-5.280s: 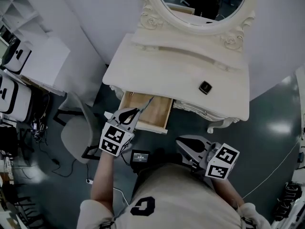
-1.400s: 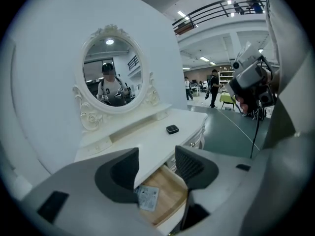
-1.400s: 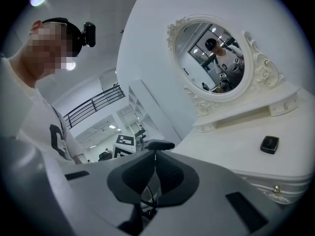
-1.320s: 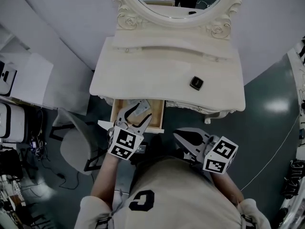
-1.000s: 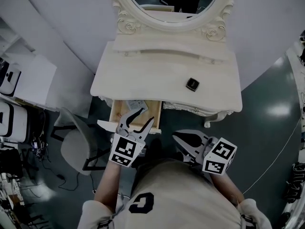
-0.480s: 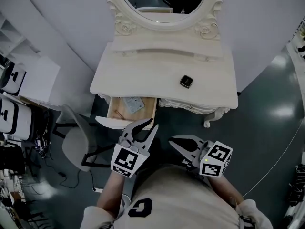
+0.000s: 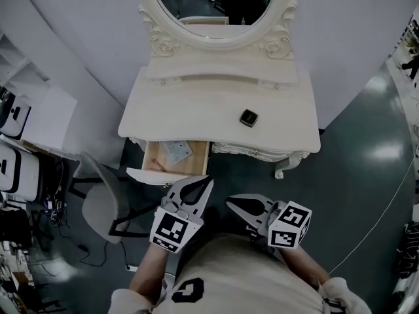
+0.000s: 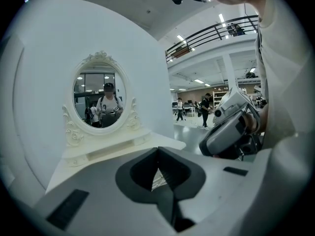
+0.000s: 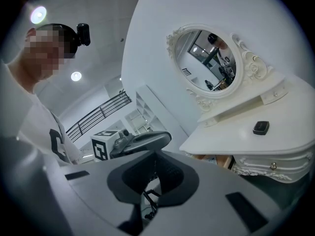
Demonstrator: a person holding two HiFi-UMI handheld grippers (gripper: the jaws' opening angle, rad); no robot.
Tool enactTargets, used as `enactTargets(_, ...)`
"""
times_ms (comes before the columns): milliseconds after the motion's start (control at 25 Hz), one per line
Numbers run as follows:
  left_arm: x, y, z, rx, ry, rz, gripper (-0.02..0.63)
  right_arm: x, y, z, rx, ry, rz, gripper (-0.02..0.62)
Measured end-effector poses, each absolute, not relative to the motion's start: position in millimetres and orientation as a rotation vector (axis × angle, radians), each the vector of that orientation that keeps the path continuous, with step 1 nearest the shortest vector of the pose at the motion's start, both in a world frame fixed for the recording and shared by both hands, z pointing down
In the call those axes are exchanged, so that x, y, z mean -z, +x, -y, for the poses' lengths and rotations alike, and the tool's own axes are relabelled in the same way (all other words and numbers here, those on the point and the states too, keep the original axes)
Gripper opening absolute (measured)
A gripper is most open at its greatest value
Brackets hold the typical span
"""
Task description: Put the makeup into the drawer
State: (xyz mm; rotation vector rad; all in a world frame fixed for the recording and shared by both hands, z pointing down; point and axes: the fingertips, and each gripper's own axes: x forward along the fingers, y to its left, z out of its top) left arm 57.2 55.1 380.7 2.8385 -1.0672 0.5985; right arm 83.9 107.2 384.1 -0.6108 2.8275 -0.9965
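Note:
A white dressing table (image 7: pixel 196 103) with an oval mirror (image 7: pixel 213 5) stands ahead of me. Its left drawer (image 7: pixel 152 165) is pulled open, and a pale flat makeup item (image 7: pixel 177 152) lies inside on the wooden bottom. A small black compact (image 7: pixel 248 118) (image 9: pixel 261 127) rests on the tabletop to the right. My left gripper (image 7: pixel 204 183) (image 8: pixel 158 154) hangs just in front of the drawer's front edge, shut and empty. My right gripper (image 7: pixel 230 201) (image 9: pixel 155 156) hovers beside it over the floor, shut and empty, pointing toward the table.
A grey chair (image 7: pixel 98 201) stands left of the drawer, close to my left arm. White cabinets (image 7: pixel 39 110) and cables crowd the far left. Dark floor (image 7: pixel 366 175) lies to the right of the table.
My left gripper has pulled back out of the drawer toward my body and its jaws have closed. The pale makeup item stays in the drawer. The right gripper shifted slightly left.

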Motion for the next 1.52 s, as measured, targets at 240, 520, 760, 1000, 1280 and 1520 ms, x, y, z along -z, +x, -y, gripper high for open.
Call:
enactTargets(240, -378.4, 31.2, -44.9, -0.535, 2.85, 1.04, 0.054, -385.4, 59.6, -93.3, 1.013, -0.657, -2.865, 0.028)
enactTargets(520, -373.2, -12.4, -24.5, -0.417, 2.872, 0.973, 0.054, -378.3, 13.7, -69.6, 0.972, -0.715, -2.944, 0.028)
enactTargets(760, -375.3, -27.4, -10.7, -0.352, 2.91, 0.866, 0.054, -383.9, -7.2, -56.6, 0.978, -0.831, -2.958, 0.028)
enactTargets(1000, -373.8, -36.6, -1.5, -0.308, 2.923, 0.807, 0.054, -393.4, -10.5, -45.8, 0.958, -0.934, -2.997, 0.028)
enactTargets(1280, -378.8, -31.3, 11.8, -0.325, 2.901, 0.799, 0.054, -397.8, 9.4, -14.2, 0.947, -0.976, -3.013, 0.028)
enactTargets(1520, -384.7, -7.3, 30.8, -0.369, 2.87, 0.821, 0.054, -408.7, 44.2, 23.0, 0.956, -0.979, -3.027, 0.028)
